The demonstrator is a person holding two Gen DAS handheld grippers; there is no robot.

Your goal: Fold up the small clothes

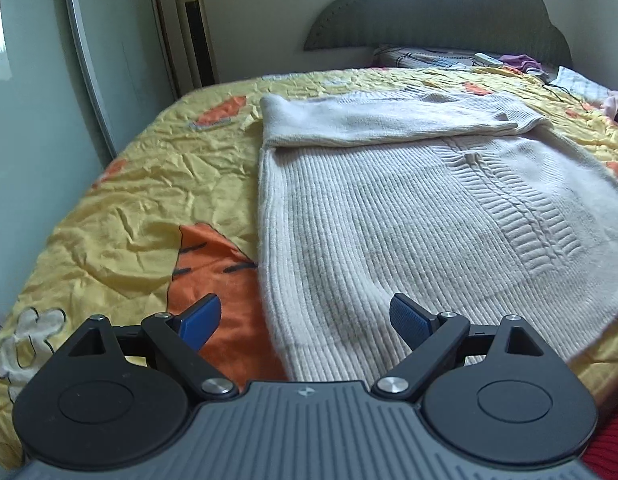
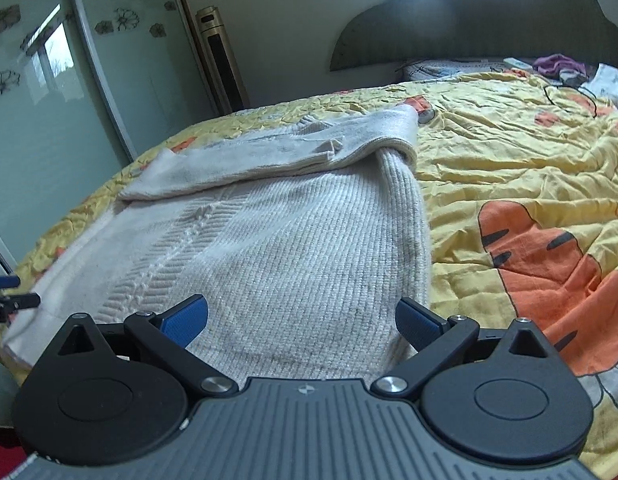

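The sweater (image 1: 389, 208) is showing as cream ribbed knit, soft and matt, with a raised cable pattern. The bedspread (image 1: 141, 192) is presenting as thin yellow printed cloth, heavily creased. Left gripper (image 1: 305, 320) and right gripper (image 2: 301, 320) are showing matt black plastic arms, textured blue pads (image 2: 187, 316) and shiny metal pins.

Counts, as we see them:
One cream knit sweater (image 1: 389, 208); one yellow bedspread (image 1: 149, 184) under it; two grippers, left gripper (image 1: 305, 320) and right gripper (image 2: 303, 320), two blue fingers each; one headboard (image 1: 437, 12); one tower fan (image 1: 195, 28); we count one purple cloth (image 2: 557, 64).
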